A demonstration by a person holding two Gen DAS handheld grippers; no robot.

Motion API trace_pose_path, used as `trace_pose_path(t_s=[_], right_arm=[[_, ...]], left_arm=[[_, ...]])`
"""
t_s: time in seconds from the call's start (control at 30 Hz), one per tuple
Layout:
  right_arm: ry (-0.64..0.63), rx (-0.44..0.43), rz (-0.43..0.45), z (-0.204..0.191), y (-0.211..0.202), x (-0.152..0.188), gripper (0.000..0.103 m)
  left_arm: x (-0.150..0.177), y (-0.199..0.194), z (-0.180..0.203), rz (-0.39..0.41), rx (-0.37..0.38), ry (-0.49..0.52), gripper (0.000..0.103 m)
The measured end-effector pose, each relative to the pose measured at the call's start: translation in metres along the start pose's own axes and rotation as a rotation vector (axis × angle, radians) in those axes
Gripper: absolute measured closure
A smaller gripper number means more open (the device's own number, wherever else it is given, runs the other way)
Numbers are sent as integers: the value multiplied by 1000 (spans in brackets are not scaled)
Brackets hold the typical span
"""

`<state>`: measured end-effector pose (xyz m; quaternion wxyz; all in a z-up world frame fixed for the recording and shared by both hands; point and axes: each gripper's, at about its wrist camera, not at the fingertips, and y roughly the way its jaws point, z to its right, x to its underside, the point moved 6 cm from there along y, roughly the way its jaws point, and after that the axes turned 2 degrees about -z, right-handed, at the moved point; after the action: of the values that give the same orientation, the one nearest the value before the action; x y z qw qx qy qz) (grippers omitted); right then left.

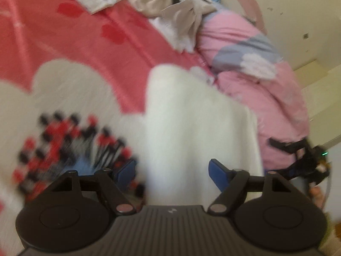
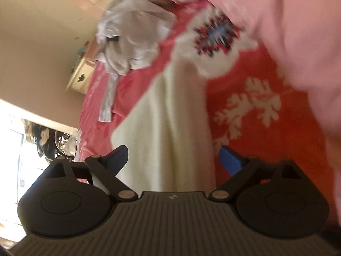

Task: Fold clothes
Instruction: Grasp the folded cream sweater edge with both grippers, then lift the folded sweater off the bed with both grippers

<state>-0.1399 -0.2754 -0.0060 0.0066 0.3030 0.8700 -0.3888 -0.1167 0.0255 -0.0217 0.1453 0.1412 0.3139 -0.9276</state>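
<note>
Both the left gripper point(image 1: 173, 171) and right gripper point(image 2: 173, 160) gape wide, empty, over the cream garment point(image 1: 191, 117) on the red bedspread point(image 1: 74, 38).

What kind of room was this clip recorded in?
Most likely a bedroom. The work surface looks like a bed under a red printed bedspread, with a bunched pink duvet along one side, a heap of unfolded clothes, and a cream drawer unit against the wall.

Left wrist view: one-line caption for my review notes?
Open left gripper over a cream garment on the red patterned bedspread, unfolded clothes piled beyond.
</note>
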Motion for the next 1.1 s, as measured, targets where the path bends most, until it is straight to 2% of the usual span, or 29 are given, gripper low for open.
trace_pose_path(t_s=[0.17, 0.23, 0.3, 0.47, 0.6, 0.67, 0.7, 0.8, 0.87, 0.93, 1.1], right_arm=[[61, -118, 18, 7, 34, -14, 10], [77, -152, 21, 8, 47, -25, 10], [118, -172, -24, 14, 59, -27, 9], [140, -236, -81, 17, 50, 13, 9], [165, -248, -142, 17, 43, 41, 10], [166, -249, -175, 16, 43, 51, 14], [152, -235, -184, 14, 45, 54, 17], [71, -162, -175, 2, 54, 53, 35], [20, -142, -151, -9, 51, 51, 46], [-43, -132, -112, -23, 43, 48, 49], [-158, -145, -41, -58, 26, 37, 50]], left_arm=[[-21, 32, -6, 10, 98, -75, 26], [-18, 33, -3, 8, 104, -43, 24], [-12, 29, 0, -1, 107, -9, 24], [17, 7, -2, -63, 146, -46, 25], [33, 8, 3, -79, 146, -45, 25], [34, 11, 7, -79, 126, -25, 25], [33, 12, 7, -73, 121, -34, 29], [32, 7, 8, -34, 118, -76, 45], [34, -2, 19, -8, 104, -23, 50], [33, -12, 35, 17, 101, 42, 51], [31, -42, 68, 85, 110, 130, 51]])
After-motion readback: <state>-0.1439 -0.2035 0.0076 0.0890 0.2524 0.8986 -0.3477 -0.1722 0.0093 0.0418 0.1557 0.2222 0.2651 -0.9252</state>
